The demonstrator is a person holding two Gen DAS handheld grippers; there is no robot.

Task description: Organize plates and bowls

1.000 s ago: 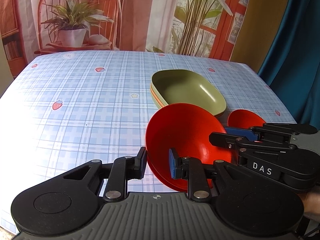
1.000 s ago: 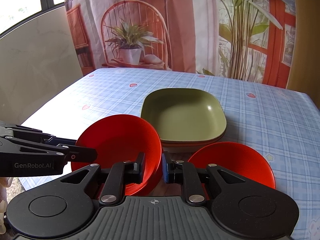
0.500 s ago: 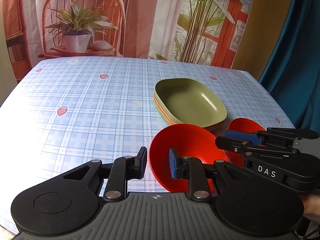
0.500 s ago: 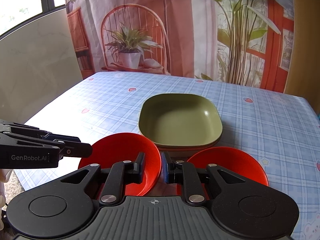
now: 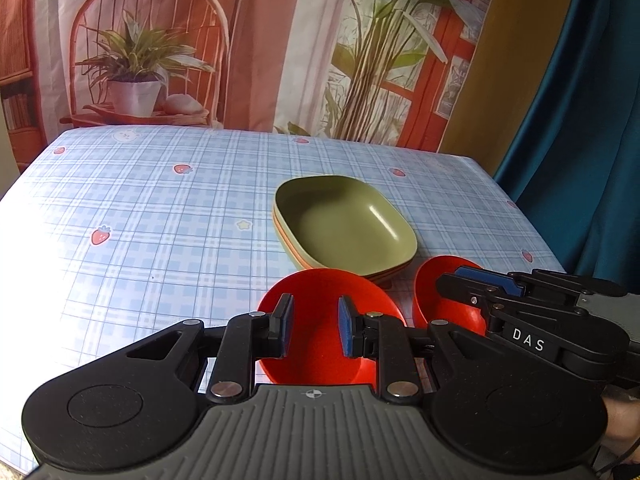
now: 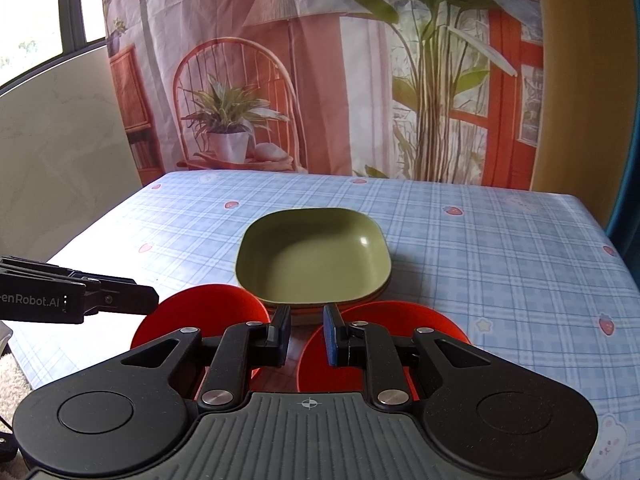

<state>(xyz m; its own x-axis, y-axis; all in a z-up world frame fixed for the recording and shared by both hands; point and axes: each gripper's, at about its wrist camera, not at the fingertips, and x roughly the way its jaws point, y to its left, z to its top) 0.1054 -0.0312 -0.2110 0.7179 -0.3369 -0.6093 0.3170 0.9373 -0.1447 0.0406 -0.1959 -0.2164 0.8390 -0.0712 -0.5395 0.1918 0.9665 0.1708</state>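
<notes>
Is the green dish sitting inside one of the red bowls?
No, the green dish sits on top of a stack of plates, behind both red bowls on the table.

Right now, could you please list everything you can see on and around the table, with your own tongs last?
Red bowls: two, red, near table edge; left bowl and right bowl, side by side just in front of the plates.
Plate stack: green plate on top, orange-edged ones beneath, exact count unclear; mid-table behind the bowls.
Tablecloth: one, blue plaid with strawberries, covering the table.
Backdrop: one, printed with chair, potted plants and red window; behind the table.
Curtain: one, teal, far right.
Left tongs: open, empty, over the left bowl.
Right tongs: open, empty, between the two bowls.
</notes>
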